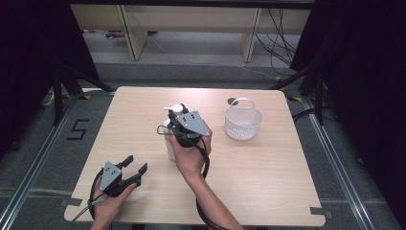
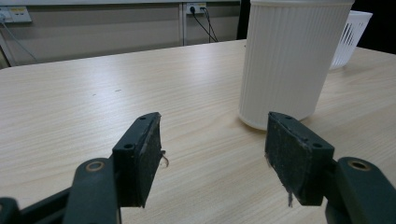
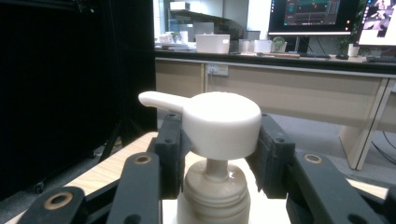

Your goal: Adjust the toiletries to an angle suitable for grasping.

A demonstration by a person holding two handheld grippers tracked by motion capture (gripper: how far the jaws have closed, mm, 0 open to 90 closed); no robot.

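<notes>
gripping the pump head (image 3: 222, 123) of the white bottle (image 1: 171, 141) mid-table, right gripper (image 1: 184, 132) clamped on it, left gripper (image 1: 135, 168) released near-left, next probably lifting toward the basket (image 1: 243, 122) on the right.

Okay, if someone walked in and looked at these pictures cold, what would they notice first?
Probably the right gripper, its jaws shut on the pump head of a white ribbed bottle standing mid-table. Next, the left gripper, open and empty, low at the table's near left corner, pointing toward the bottle. Then the small white basket standing alone to the right of the bottle.
</notes>
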